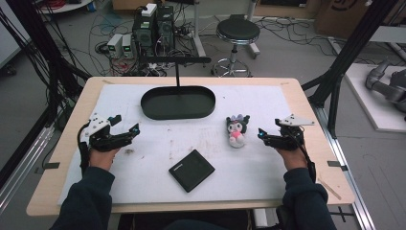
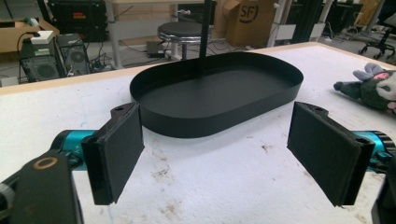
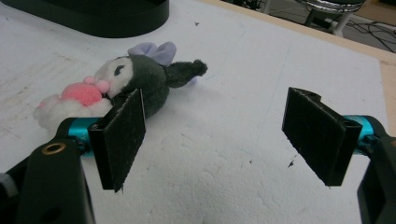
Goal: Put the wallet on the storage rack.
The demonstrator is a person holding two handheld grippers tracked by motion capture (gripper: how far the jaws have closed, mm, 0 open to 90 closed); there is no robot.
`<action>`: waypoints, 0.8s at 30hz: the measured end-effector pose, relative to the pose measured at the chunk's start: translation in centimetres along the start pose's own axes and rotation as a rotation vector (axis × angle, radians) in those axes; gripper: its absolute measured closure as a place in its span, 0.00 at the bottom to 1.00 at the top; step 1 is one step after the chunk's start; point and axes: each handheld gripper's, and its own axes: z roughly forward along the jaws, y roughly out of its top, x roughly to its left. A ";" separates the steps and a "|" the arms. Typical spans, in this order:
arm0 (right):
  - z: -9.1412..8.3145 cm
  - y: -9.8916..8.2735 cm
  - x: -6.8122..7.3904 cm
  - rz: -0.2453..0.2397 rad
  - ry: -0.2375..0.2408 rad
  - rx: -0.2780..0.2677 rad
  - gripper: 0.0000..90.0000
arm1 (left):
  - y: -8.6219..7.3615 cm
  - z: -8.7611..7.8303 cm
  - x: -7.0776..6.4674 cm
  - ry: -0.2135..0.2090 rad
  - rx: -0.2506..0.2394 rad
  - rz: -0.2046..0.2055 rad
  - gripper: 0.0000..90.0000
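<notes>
A small plush toy (image 1: 237, 129) with a dark head, purple bow and pink-and-white body lies on the white mat, right of centre; the right gripper view has the plush toy (image 3: 126, 84) just beyond the left jaw. A black oval tray (image 1: 178, 102) sits at the back centre, and in the left gripper view the oval tray (image 2: 215, 93) lies straight ahead. A flat black square case (image 1: 191, 170) lies near the front. My left gripper (image 1: 130, 129) is open at the left with nothing between its jaws. My right gripper (image 1: 261, 133) stands open just right of the plush, not touching it.
The white mat (image 1: 143, 163) covers a wooden table (image 1: 72, 124). A thin black post (image 1: 177, 72) rises behind the tray. Beyond the table stand a round stool (image 1: 237, 33), computer boxes (image 1: 153, 26) and floor cables. Black frame struts (image 1: 344, 52) rise at the right.
</notes>
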 end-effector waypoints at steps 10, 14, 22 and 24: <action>-0.3 -0.1 0.0 -0.002 0.008 -0.005 0.24 | 0.1 0.5 -0.8 -0.033 0.006 -0.015 0.21; -0.5 -0.2 -0.1 0.000 0.003 -0.009 0.24 | 0.1 0.7 -1.4 -0.059 0.016 -0.007 0.21; -0.8 -0.2 0.3 0.004 -0.004 -0.012 0.24 | -0.3 1.8 -4.1 -0.175 0.074 0.010 0.21; -0.9 -0.2 0.3 0.009 -0.003 -0.016 0.24 | -0.6 2.2 -4.8 -0.214 0.097 0.028 0.21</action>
